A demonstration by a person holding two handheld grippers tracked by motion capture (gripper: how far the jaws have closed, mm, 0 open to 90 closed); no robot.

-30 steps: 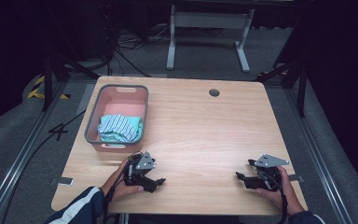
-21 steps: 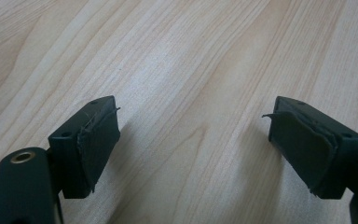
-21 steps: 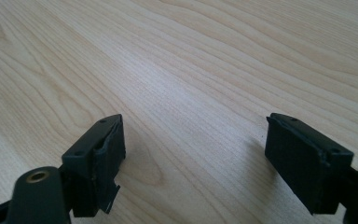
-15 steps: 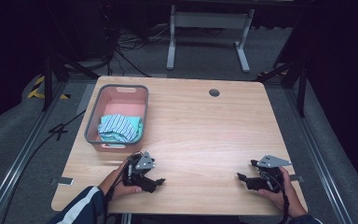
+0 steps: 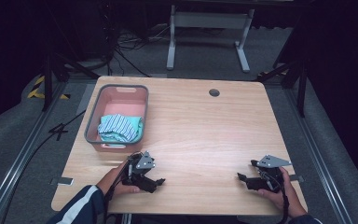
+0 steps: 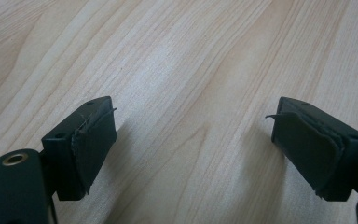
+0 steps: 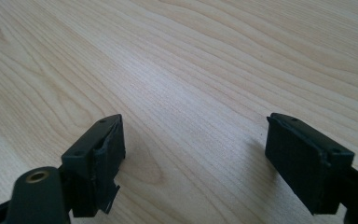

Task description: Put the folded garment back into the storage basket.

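While both jaws gape empty on the table (image 5: 205, 126), steer the left gripper (image 5: 154, 181) forward-left to the cloth (image 5: 119, 127) in the bin (image 5: 93, 119); right gripper (image 5: 243, 179) idle.

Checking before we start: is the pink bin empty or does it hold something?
Not empty. The pink bin holds a crumpled striped cloth at its near end; the far end shows bare pink floor.

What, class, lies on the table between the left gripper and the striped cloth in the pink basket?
Only the basket's near wall. The left gripper sits open on bare wood just in front of it, and the striped cloth lies inside, uncovered from above.
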